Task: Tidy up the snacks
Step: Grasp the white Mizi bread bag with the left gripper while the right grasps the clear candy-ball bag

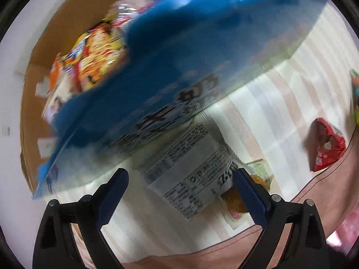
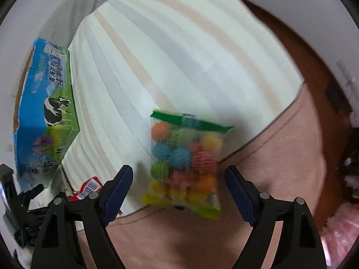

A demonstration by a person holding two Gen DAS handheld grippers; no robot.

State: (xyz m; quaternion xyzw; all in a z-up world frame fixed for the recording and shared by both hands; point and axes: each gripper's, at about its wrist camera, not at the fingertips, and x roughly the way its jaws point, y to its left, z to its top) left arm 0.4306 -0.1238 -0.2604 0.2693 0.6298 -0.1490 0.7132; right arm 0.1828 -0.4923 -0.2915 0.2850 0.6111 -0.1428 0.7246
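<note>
In the left wrist view my left gripper (image 1: 180, 174) hangs open, pointing down over a silver-white snack packet (image 1: 190, 174) with a printed label, which lies on the striped cloth; the pads do not touch it. Just beyond stands a blue milk carton box (image 1: 179, 44) holding several snack bags (image 1: 98, 53). In the right wrist view my right gripper (image 2: 179, 168) is open above a clear bag of coloured balls (image 2: 184, 163) with a green top. The bag lies between the two fingers' lines, apart from both pads.
A red packet (image 1: 325, 148) lies to the right on the striped cloth (image 2: 179, 56), and an orange-yellow packet (image 1: 235, 199) peeks from under the silver one. The pink sheet (image 2: 269, 168) borders the cloth. The blue box (image 2: 44, 112) stands left of the ball bag.
</note>
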